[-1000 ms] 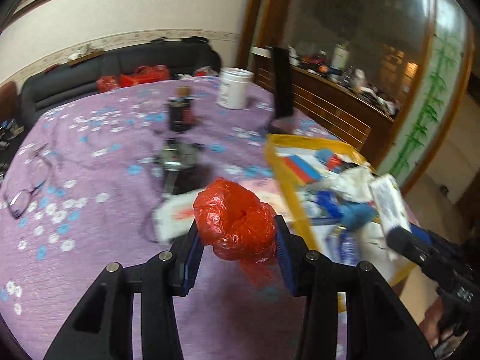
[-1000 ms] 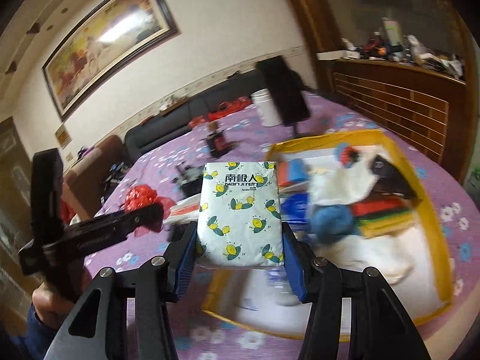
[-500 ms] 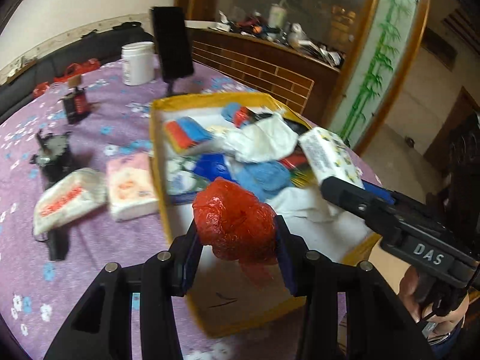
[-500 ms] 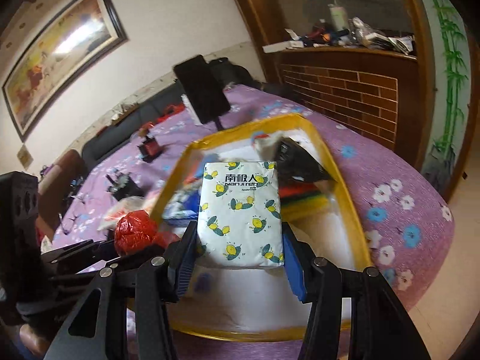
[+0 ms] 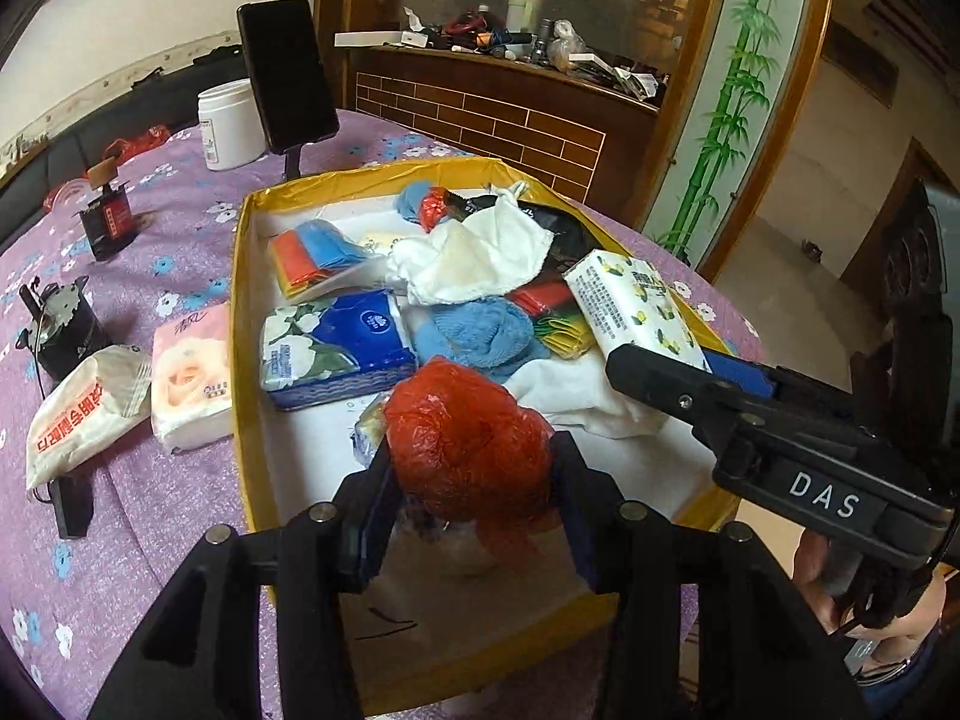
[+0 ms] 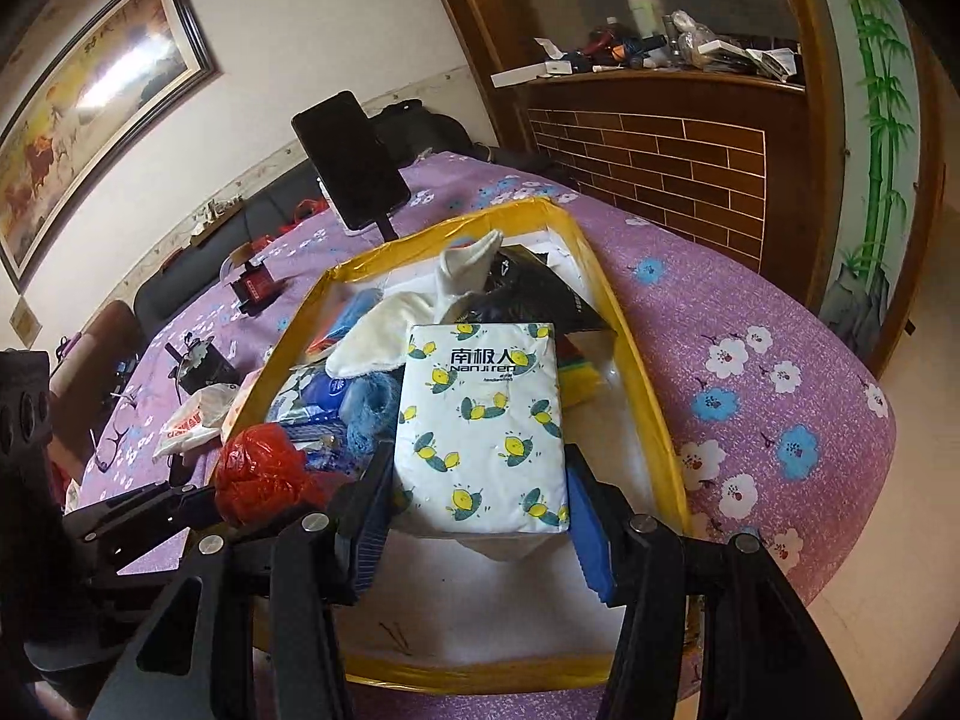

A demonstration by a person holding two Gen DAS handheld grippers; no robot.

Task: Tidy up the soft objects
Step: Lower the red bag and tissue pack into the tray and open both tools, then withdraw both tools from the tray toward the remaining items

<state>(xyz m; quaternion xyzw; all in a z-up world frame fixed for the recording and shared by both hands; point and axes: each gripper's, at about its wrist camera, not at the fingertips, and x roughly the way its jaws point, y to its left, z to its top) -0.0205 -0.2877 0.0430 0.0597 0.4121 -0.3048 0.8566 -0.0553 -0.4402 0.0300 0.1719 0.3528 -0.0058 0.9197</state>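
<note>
A crumpled red plastic bag (image 5: 468, 450) sits between the pads of my left gripper (image 5: 471, 480), whose jaws are opening; the pads still touch it. It hangs over the near part of a yellow-rimmed white box (image 5: 240, 300). My right gripper (image 6: 480, 480) is shut on a white tissue pack with lemon prints (image 6: 483, 420), held over the same box (image 6: 630, 330), to the right of the red bag (image 6: 264, 468). In the box lie a blue tissue pack (image 5: 336, 348), a white cloth (image 5: 474, 258) and a blue cloth (image 5: 480, 336).
On the purple flowered tablecloth left of the box lie a pink tissue pack (image 5: 192, 372) and a white packet with red letters (image 5: 84, 408). Behind the box stand a phone on a stand (image 5: 288, 72) and a white jar (image 5: 231, 123). The table edge curves at the right (image 6: 840, 510).
Both grippers have swung from the open table to over the yellow box and come lower. The left jaws stand slightly wider around the red bag.
</note>
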